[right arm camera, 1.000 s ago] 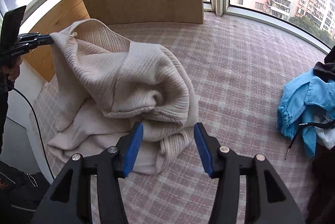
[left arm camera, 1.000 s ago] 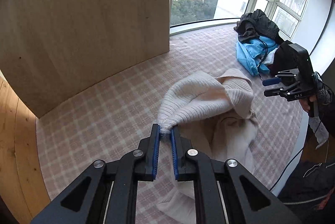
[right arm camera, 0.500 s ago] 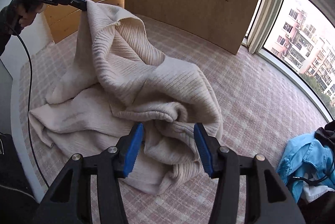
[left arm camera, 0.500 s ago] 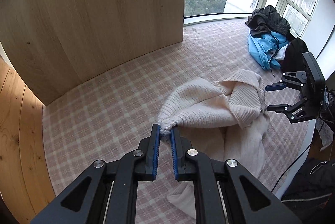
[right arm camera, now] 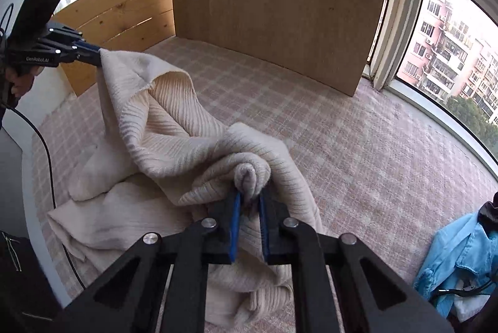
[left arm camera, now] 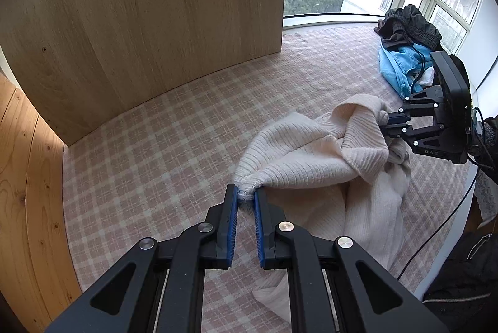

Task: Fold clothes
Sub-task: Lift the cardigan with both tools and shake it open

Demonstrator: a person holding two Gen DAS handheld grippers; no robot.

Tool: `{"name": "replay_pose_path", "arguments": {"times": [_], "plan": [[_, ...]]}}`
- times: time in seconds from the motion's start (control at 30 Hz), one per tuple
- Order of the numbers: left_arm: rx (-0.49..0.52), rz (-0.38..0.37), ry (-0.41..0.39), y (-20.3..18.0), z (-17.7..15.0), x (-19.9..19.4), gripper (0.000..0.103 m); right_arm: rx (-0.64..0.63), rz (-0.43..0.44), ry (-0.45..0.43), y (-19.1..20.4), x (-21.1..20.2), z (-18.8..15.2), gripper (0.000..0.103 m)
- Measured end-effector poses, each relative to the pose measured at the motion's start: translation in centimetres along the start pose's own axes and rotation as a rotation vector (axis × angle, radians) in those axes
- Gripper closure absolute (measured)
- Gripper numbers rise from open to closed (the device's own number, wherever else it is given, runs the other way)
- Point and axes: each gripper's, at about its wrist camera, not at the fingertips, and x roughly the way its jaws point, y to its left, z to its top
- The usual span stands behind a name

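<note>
A cream ribbed knit sweater (left arm camera: 326,164) lies crumpled on the pink checked surface (left arm camera: 162,152), partly lifted. My left gripper (left arm camera: 246,196) is shut on a bunched edge of it, seen at the lower middle of the left wrist view. My right gripper (right arm camera: 249,202) is shut on a rolled fold of the same sweater (right arm camera: 174,140). In the left wrist view the right gripper (left arm camera: 390,122) bites the sweater from the right. In the right wrist view the left gripper (right arm camera: 96,52) holds an edge raised at the upper left.
A tall wooden panel (left arm camera: 149,9) stands at the back, with plank boards (right arm camera: 124,18) to its left. A pile with a blue garment (left arm camera: 401,65) and dark clothes (left arm camera: 407,24) lies by the windows at the right. Black cables (right arm camera: 46,152) hang off the surface's near edge.
My right gripper has gone from open to shut on a fold of the sweater. The left gripper has kept its hold, and the raised edge now sits lower than half a second ago.
</note>
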Motion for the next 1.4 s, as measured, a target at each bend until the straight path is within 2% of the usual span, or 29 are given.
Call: {"name": "replay_pose_path", "arguments": {"times": [0.07, 0.17, 0.27, 0.4, 0.53, 0.7, 0.9, 1.0, 1.13, 1.2, 1.3, 1.4], "plan": [[-0.026, -0.014, -0.031, 0.0, 0.0, -1.7, 0.094, 0.066, -0.010, -0.094, -1.3, -5.3, 1.2, 0.093], [-0.004, 0.018, -0.119, -1.3, 0.9, -6.4, 0.094, 0.135, -0.029, -0.224, -2.8, -13.4, 3.5, 0.093], [0.018, 0.051, -0.207, -2.5, 1.7, -11.1, 0.094, 0.103, -0.079, -0.312, -2.6, -19.5, 5.9, 0.093], [0.039, 0.077, -0.319, -4.1, 2.9, -17.7, 0.094, 0.026, -0.159, -0.374, 0.1, -24.8, 7.9, 0.093], [0.076, 0.181, -0.395, -6.0, 3.9, -24.8, 0.095, -0.029, -0.211, -0.449, 2.5, -30.5, 10.0, 0.093], [0.129, 0.265, -0.514, -8.6, 3.8, -33.8, 0.095, -0.080, -0.238, -0.521, 5.9, -38.4, 10.4, 0.093], [0.171, 0.324, -0.572, -10.3, 3.0, -38.6, 0.095, -0.142, -0.282, -0.572, 10.0, -44.5, 9.5, 0.093], [0.191, 0.352, -0.597, -11.1, 2.6, -40.7, 0.094, -0.167, -0.312, -0.570, 10.8, -45.2, 9.4, 0.093], [0.213, 0.381, -0.616, -11.7, 2.3, -42.7, 0.094, -0.161, -0.315, -0.503, 9.5, -42.2, 9.9, 0.093], [0.208, 0.368, -0.574, -10.9, 3.0, -40.2, 0.094, -0.149, -0.318, -0.446, 7.7, -39.4, 10.0, 0.093], [0.199, 0.348, -0.504, -9.5, 4.1, -36.0, 0.094, -0.093, -0.311, -0.331, 3.8, -32.1, 10.6, 0.093], [0.181, 0.318, -0.401, -7.2, 5.9, -28.4, 0.094, -0.055, -0.322, -0.230, -0.9, -23.5, 11.4, 0.093]]}}
